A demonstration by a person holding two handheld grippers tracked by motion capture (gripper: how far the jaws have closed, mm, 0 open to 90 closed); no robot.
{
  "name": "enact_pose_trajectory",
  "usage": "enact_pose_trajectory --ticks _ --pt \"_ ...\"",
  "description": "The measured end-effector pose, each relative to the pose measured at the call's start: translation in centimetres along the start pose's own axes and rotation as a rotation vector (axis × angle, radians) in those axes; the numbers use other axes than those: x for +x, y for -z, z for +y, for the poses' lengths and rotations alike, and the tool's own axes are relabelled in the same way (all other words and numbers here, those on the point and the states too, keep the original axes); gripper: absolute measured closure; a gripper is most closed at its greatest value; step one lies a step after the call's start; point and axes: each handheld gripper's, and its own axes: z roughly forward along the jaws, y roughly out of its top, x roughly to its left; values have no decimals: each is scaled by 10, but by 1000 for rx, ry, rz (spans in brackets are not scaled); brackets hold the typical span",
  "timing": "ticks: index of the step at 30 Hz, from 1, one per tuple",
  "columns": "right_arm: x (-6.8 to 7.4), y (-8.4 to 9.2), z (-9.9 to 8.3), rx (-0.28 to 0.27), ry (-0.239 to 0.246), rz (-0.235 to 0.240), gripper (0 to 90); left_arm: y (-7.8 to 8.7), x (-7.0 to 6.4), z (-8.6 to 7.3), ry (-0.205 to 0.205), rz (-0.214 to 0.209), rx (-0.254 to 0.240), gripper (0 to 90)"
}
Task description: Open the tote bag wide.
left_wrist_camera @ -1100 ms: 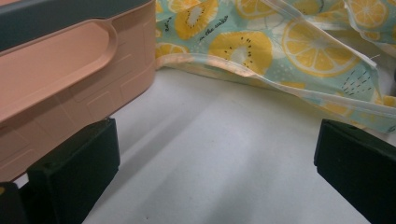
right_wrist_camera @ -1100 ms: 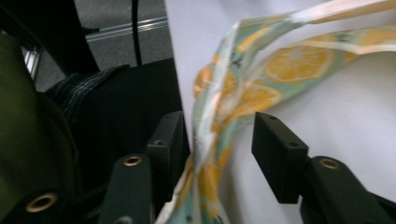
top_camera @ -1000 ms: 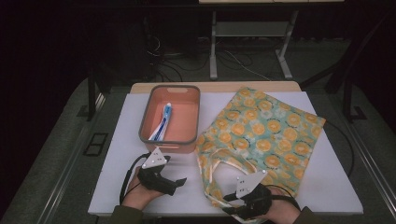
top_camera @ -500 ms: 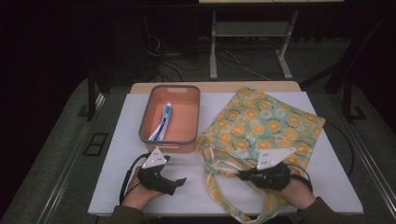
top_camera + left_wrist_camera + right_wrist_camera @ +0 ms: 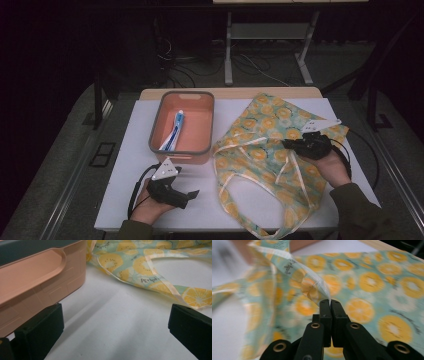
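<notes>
Right tongs (image 5: 329, 305) pinching bag (image 5: 272, 150) edge, left tongs (image 5: 187, 196) spread idle; next: lift mouth open toward tray (image 5: 156, 134).

Overhead forward view; two close gripper-mounted views

A cloth bag (image 5: 272, 150) is printed with yellow-orange citrus slices on a pale mint-green ground, and its straps and edges are trimmed in cream. Small dark lettering is seen on the trim. A bin (image 5: 183, 128) is coloured salmon-pink inside and out and is topped by a grey rim. In it, a blue and white toothbrush (image 5: 172, 131) is seen. The table (image 5: 125, 165) is covered in white, with a light wood edge at its far side. Both grippers, left (image 5: 191, 195) and right (image 5: 286, 144), are black, with brass-coloured rivets seen on the right one, and each is topped by a pale grey plate. A dark olive sleeve (image 5: 362, 217) is worn.
</notes>
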Motion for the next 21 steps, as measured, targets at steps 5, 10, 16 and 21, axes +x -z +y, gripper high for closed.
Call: enact_pose_trajectory --ticks 5,10,16,21 --pt "-30 -17 -12 54 -77 -64 884 -1 -1 0 0 -6 -2 0" --pt "-49 -30 -27 91 -142 -109 884 -1 1 0 3 -6 -2 0" --pt "-52 -43 -40 151 -161 -115 875 -2 1 -1 9 -10 -3 0" --pt "-55 -30 -35 94 -240 -63 574 -2 1 0 5 -13 0 0"
